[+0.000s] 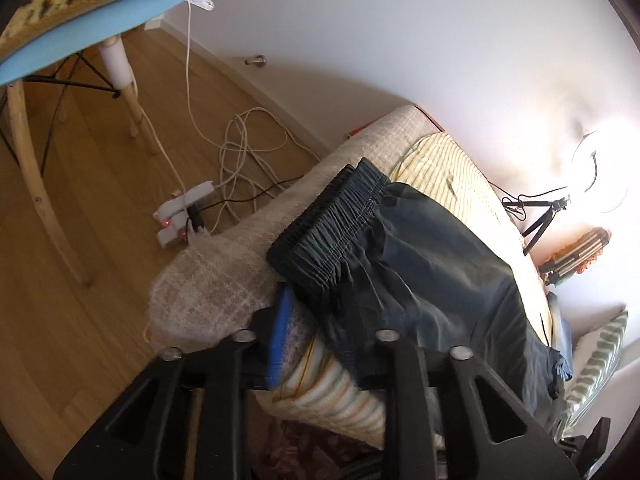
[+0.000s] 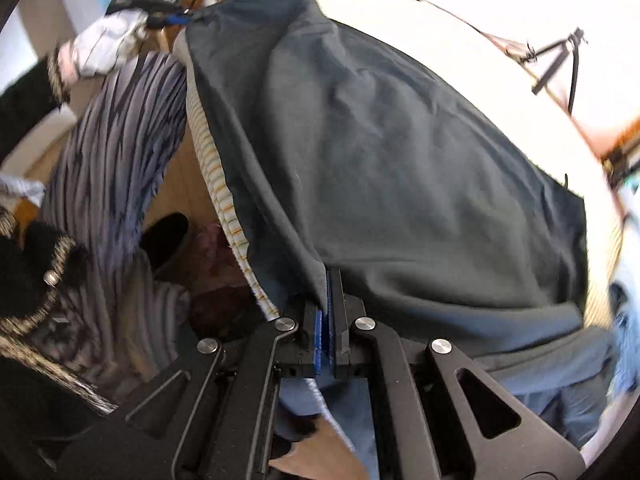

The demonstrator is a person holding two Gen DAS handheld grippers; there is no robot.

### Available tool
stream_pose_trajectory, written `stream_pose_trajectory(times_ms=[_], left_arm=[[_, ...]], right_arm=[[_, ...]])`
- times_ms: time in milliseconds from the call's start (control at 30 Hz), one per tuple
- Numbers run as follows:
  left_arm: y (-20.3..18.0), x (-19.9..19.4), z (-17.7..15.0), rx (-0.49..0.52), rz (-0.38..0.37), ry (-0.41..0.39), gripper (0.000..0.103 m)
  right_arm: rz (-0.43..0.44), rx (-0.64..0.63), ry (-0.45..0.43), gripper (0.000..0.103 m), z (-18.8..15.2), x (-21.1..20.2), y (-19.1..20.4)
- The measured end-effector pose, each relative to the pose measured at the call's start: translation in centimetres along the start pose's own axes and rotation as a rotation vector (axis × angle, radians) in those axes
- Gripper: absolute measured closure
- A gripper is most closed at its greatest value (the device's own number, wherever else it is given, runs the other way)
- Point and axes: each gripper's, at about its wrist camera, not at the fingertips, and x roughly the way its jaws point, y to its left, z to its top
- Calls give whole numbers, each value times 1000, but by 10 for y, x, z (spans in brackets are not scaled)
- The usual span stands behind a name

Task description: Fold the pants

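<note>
While the dark navy pants [image 1: 420, 264] lie spread over a bed, their gathered elastic waistband [image 1: 328, 220] rests on a cream knitted blanket [image 1: 224, 264] at the bed's end, and the legs run back across a yellow striped sheet [image 1: 440, 168]. In the left wrist view the left gripper [image 1: 316, 340] sits at the near edge of the fabric: its blue-padded finger [image 1: 282, 336] shows just beside the waistband corner, while the other finger is hidden under the cloth, so the 2 fingers stand apart with the pants' edge lying between or over them; whether they truly bite the fabric I cannot tell. In the right wrist view the right gripper [image 2: 329, 320] has its 2 blue pads [image 2: 320, 332] pressed together on a fold of the pants [image 2: 380, 152], pinching the hem edge that hangs off the side of the mattress. The person's gloved left hand [image 2: 106, 46] shows far up the same view, at the opposite corner of the garment. On the wooden floor [image 1: 80, 300] beside the bed lie a white power strip [image 1: 180, 216] and tangled white cables [image 1: 248, 140], near a blue chair [image 1: 80, 40]. A lit ring light [image 1: 600, 168] on a small tripod [image 1: 540, 220] stands by the wall beyond the bed.
</note>
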Motion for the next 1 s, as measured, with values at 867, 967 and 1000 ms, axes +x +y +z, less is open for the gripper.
stream_pose_trajectory(times_ms=[867,967,1000], left_arm=[[-273,-18,-33,536,-330,86,52],[-318,-8,-50,614,-390,141,52],[-332,-4,-55,635,-407,158,51]], right_arm=[[-328,726,-300,52,-146,-138,-104],[-356,785,-315,52,-164,-145,-111],[-368,807,-314,52,-172,-147,-113]])
